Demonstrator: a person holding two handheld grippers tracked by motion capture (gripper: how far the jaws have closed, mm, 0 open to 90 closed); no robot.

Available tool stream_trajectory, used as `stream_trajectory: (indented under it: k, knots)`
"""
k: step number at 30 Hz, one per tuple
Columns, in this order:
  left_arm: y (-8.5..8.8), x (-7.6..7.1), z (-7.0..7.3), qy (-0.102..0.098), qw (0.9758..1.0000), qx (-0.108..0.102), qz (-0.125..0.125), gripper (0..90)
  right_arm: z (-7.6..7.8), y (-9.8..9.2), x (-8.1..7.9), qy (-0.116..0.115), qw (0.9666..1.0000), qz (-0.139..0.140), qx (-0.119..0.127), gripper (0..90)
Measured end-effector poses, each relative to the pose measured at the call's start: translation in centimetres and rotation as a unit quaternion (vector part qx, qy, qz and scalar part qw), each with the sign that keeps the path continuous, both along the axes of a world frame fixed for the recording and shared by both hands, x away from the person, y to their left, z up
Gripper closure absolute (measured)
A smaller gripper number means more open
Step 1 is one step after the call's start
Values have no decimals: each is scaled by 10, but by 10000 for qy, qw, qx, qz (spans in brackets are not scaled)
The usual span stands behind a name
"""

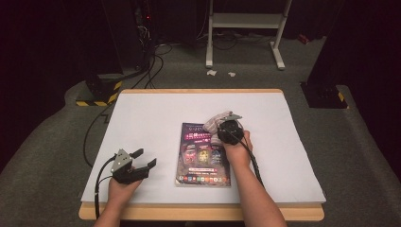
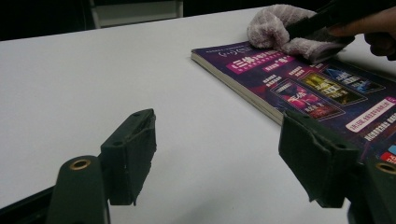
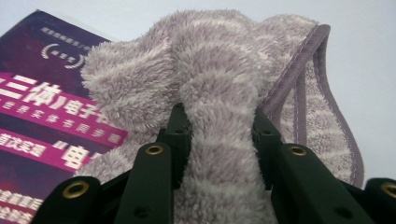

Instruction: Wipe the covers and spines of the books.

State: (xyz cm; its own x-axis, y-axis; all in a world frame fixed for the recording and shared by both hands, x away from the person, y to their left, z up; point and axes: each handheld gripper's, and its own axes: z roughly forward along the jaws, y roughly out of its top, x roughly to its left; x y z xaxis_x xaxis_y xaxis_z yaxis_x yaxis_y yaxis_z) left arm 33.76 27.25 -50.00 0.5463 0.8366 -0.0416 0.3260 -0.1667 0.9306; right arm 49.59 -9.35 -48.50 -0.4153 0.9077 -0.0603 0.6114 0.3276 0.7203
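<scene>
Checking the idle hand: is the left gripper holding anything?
No, the left gripper is open over the bare white table, beside the purple glossy magazine.

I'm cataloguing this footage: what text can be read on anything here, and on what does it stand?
"三体": pink band on the magazine cover, right gripper view.
"电子书": same band, likely, partly behind the towel.
Remaining cover print, in the left gripper view and the high view: too small or blurred to read.
Towel, table: none.
</scene>
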Motion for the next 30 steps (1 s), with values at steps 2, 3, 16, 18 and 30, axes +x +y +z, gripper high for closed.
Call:
stream_trajectory:
  k: [2,3,16,18,30]
  knots:
    - [0,0,0,-2,10000,-6,-5,277,0,1,-1,-13,10000,-4,-46,679]
    - [0,0,0,-6,10000,-19,0,277,0,4,-1,-20,10000,2,-60,678]
    - [1,-1,1,-26,10000,2,-33,277,0,108,-1,12,9959,900,-49,676]
    - [1,-1,1,-27,10000,-4,-31,276,0,120,-1,-3,9951,982,-95,676]
    - [2,-1,1,-20,9999,-103,-14,276,2,35,-5,53,9991,379,-153,674]
